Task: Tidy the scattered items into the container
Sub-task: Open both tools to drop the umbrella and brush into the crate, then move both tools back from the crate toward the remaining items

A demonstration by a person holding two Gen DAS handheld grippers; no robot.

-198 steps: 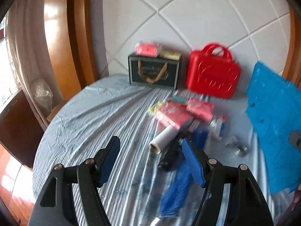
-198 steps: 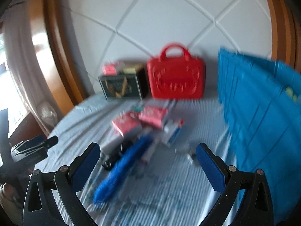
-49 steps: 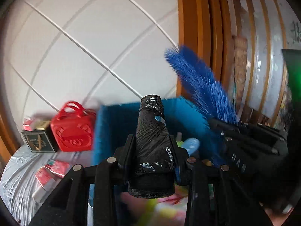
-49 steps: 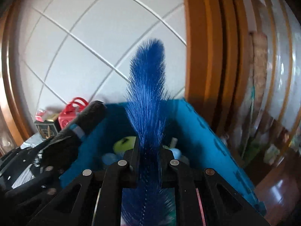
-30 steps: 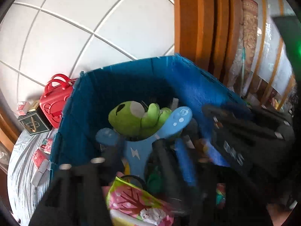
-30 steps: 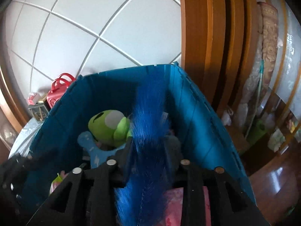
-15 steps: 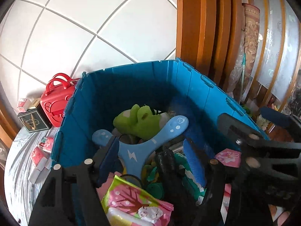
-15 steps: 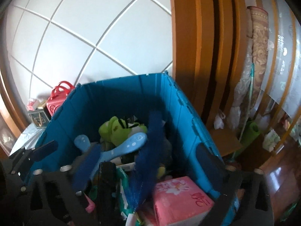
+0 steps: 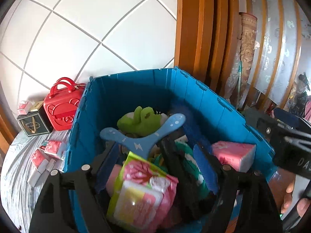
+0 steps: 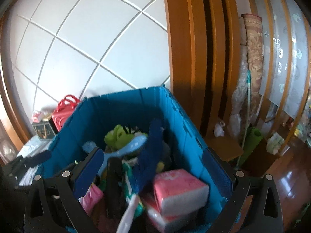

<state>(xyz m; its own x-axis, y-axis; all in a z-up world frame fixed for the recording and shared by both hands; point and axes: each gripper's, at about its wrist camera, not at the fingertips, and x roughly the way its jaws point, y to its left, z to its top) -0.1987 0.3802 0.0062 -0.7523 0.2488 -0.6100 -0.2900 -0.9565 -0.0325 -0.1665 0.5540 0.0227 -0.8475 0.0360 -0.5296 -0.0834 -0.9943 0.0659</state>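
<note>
- White quilted wall panels [image 9: 97, 29] behind everything, orange wood trim [image 10: 186, 48] to the right of them.
- Blue bin [image 9: 136, 95] sits right below both cameras and it's pretty stuffed.
- Inside: green plush [image 9: 140, 122] toward the back, blue boomerang [image 9: 143, 139] lying across it, blue duster [image 10: 151, 151] leaning near the right wall, black roll [image 9: 175, 165] running down the middle.
- Pink tissue pack [image 10: 178, 186] is by the bin's right wall, and a pink-and-green packet [image 9: 143, 190] sits at the near edge.
- Left tongs [image 9: 155, 170] are spread apart over the bin, nothing between them.
- Right tongs [image 10: 153, 167] are wide apart too, not holding anything, also above the bin.
- Left of the bin, on the striped desk [image 9: 17, 174], a few pink packs [image 9: 52, 147] lie just beside the bin wall.
- Further back against the wall: red case [image 9: 62, 112] and a dark box [image 9: 33, 124] next to it.
</note>
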